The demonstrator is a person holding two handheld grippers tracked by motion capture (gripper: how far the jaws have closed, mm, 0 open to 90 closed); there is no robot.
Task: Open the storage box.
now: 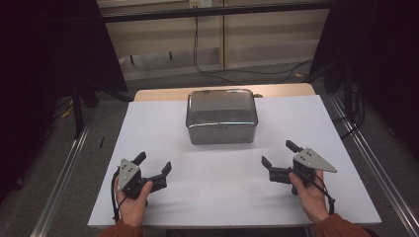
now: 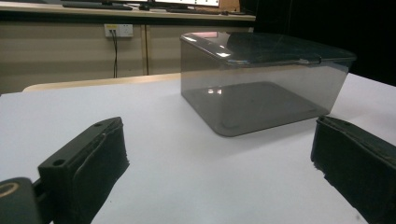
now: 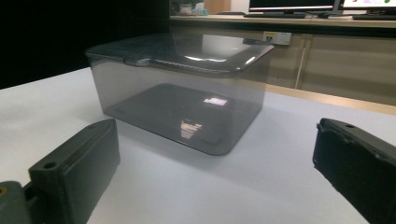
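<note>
the smoky transparent box (image 1: 222, 117) sits on the white table (image 1: 148, 128) toward the far middle, well ahead of both grippers and between their lines of aim. the left gripper (image 1: 154, 166) rests near the table's near left edge, its jaws spread wide with nothing between them, pointing forward and a little inward toward the box. the right gripper (image 1: 279, 155) rests near the near right side, jaws likewise spread wide and holding nothing, angled inward to the left. neither touches the box; bare table lies between.

each gripper is held from behind by a hand (image 1: 132, 202), wrists low over the near edge, rust-coloured sleeves at the bottom of the high view. a grey three-cornered plate tops each gripper.

in the left gripper view the box (image 2: 261, 84) stands ahead and to the right of centre, framed between the two black jaws. in the right gripper view it (image 3: 182, 93) stands ahead and left of centre.

the box is rectangular with rounded corners, grey-tinted and see-through, with a lid (image 3: 187, 52) of the same tint closed on top. nothing shows inside; light glints on lid and base.
</note>
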